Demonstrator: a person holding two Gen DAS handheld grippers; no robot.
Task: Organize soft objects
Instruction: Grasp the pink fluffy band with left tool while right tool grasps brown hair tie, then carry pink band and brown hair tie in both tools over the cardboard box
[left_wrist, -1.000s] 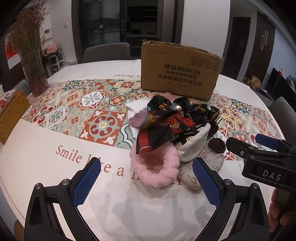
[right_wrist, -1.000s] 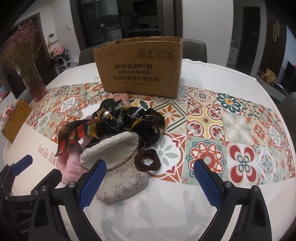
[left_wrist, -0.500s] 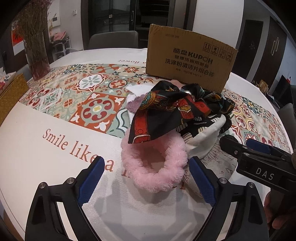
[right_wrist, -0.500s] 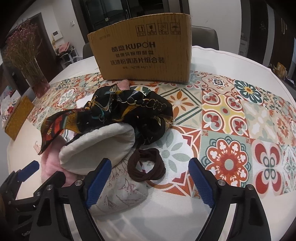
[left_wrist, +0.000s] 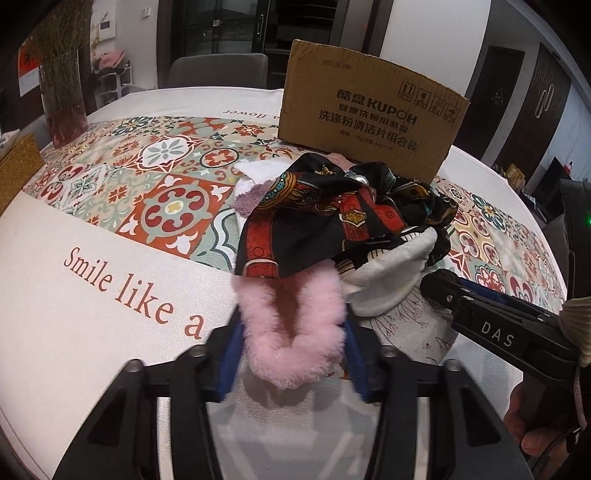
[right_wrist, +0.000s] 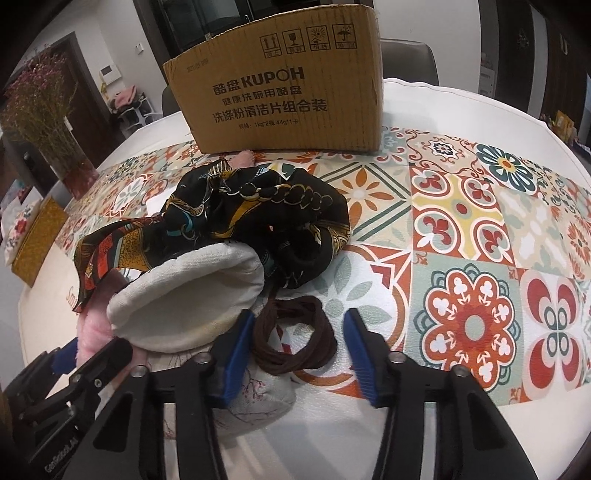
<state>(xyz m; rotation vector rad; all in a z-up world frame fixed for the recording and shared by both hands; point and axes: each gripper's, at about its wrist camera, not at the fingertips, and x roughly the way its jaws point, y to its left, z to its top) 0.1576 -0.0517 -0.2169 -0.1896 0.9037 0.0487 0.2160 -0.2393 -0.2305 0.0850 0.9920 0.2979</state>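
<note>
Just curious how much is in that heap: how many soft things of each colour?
Pink fluffy ring: 1
Black patterned scarf: 1
Brown hair bands bundle: 1
Cream pouch: 1
Purple fuzzy piece: 1
Total: at least 5

1. We see the left gripper (left_wrist: 291, 354) with its blue pads pressed against both sides of the pink fluffy hair band (left_wrist: 291, 332); its jaws have just been closing.
2. Behind the band, the black-and-red patterned scarf (left_wrist: 332, 218) drapes over its far end.
3. Right of the band lies a white cloth pouch (left_wrist: 388, 280), touching it.
4. Further right, the right gripper (left_wrist: 495, 325) reaches in, marked "DAS".
5. Well behind the band stands the cardboard box (left_wrist: 369, 114) on the tiled tablecloth (left_wrist: 147, 177).
</note>
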